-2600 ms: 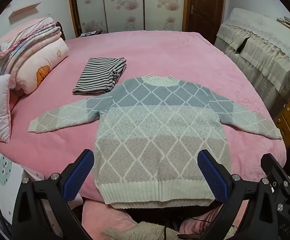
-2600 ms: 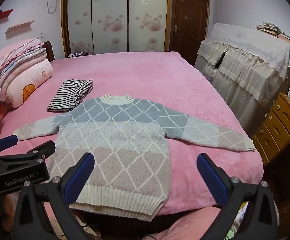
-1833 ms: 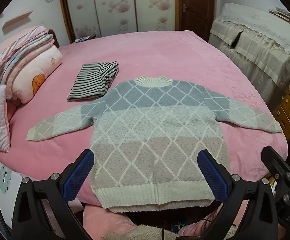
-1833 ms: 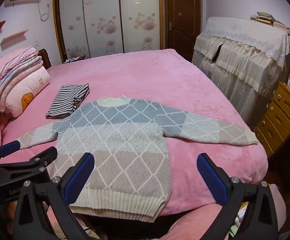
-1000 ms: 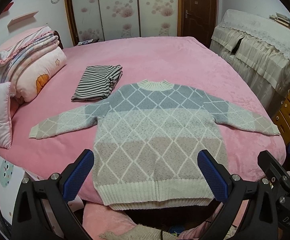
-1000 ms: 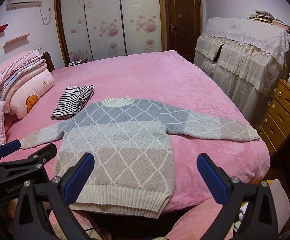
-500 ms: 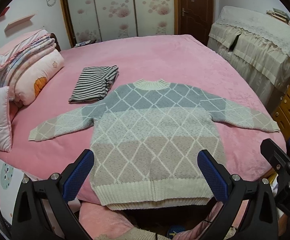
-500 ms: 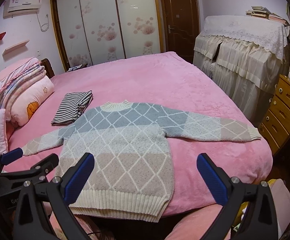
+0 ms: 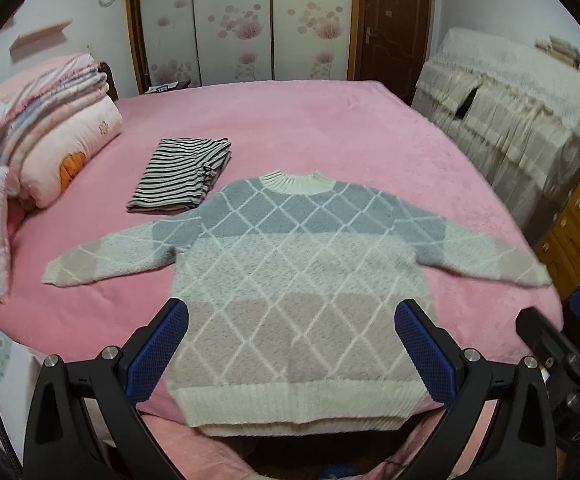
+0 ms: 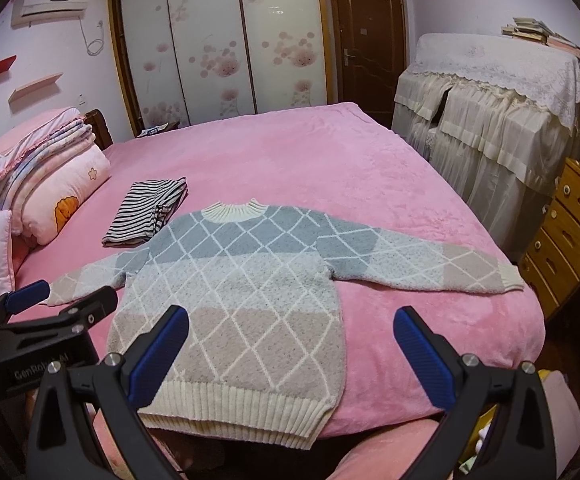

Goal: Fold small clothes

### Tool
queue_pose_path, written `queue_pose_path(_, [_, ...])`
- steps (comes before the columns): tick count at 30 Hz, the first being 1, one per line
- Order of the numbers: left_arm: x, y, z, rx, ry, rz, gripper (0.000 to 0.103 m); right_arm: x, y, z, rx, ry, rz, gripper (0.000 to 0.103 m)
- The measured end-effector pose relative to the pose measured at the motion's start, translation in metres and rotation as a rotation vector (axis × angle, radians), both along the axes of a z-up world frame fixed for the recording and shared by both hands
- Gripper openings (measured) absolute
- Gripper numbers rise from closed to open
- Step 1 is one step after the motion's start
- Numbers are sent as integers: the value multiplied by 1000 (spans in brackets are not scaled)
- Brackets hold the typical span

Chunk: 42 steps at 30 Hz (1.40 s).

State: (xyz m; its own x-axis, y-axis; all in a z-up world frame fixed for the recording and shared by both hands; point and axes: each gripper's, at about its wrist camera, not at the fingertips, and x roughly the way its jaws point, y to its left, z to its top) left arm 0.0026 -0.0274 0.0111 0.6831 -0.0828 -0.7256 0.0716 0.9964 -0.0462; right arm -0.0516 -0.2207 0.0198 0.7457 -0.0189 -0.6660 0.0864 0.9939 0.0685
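A knit sweater (image 9: 290, 264) with a white diamond pattern over blue, pale and beige bands lies flat, face up, sleeves spread, on the pink bed (image 9: 329, 128); its hem hangs at the near edge. It also shows in the right wrist view (image 10: 242, 288). My left gripper (image 9: 290, 352) is open and empty, above the hem. My right gripper (image 10: 290, 352) is open and empty, over the sweater's lower right side. The left gripper's body (image 10: 42, 320) shows at the left of the right wrist view.
A folded black-and-white striped garment (image 9: 182, 176) lies beyond the left sleeve. Pillows and folded quilts (image 9: 50, 136) are stacked at the left. A lace-covered cabinet (image 10: 489, 112) and wooden drawers (image 10: 569, 232) stand to the right of the bed.
Both grippers have shifted slightly forward toward the bed and drifted a little. The sweater has not moved. Both stay open.
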Motion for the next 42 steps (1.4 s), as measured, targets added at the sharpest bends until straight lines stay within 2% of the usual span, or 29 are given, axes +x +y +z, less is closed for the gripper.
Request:
queue_pose_path(2, [3,4,3,-84,-12,-28,103,3,-1,3,-12,-7,0,103])
queue_pose_path(4, [8,4,5,-101,-2,-16,103,6,-3,8,-16,-17,0,103])
queue_pose_path(10, [23,0,20,-86,11,20,103,19,-20,26,23,-33,17,103])
queue_pose_path(14, [25,-10,35,-66,-18,23,103,21,-31,45,3,-95,13,103])
queue_pose_path(18, [28,-25,51,-36,-54,20,103,21,-45,64,39,-176,37,103])
queue_pose_path(23, [31,-58,67,8,-97,-32,103,24,-68,81,45,-225,49,103])
queue_pose_path(26, [36,-78,70,-3,-84,-66,103,27,-87,87,39,-235,30,103])
queue_pose_path(30, [48,-112,69,-35,-48,-136,103,24,-120,86,3,-250,-44,103])
queue_pose_path(35, [60,-158,60,-22,-59,-222,103,19,-173,73,17,-248,-138,103])
queue_pose_path(39, [75,-194,40,20,-81,-265,103,19,-225,55,37,-213,-255,103])
queue_pose_path(42, [89,-218,11,56,-87,-302,103,20,-260,35,63,-181,-326,103])
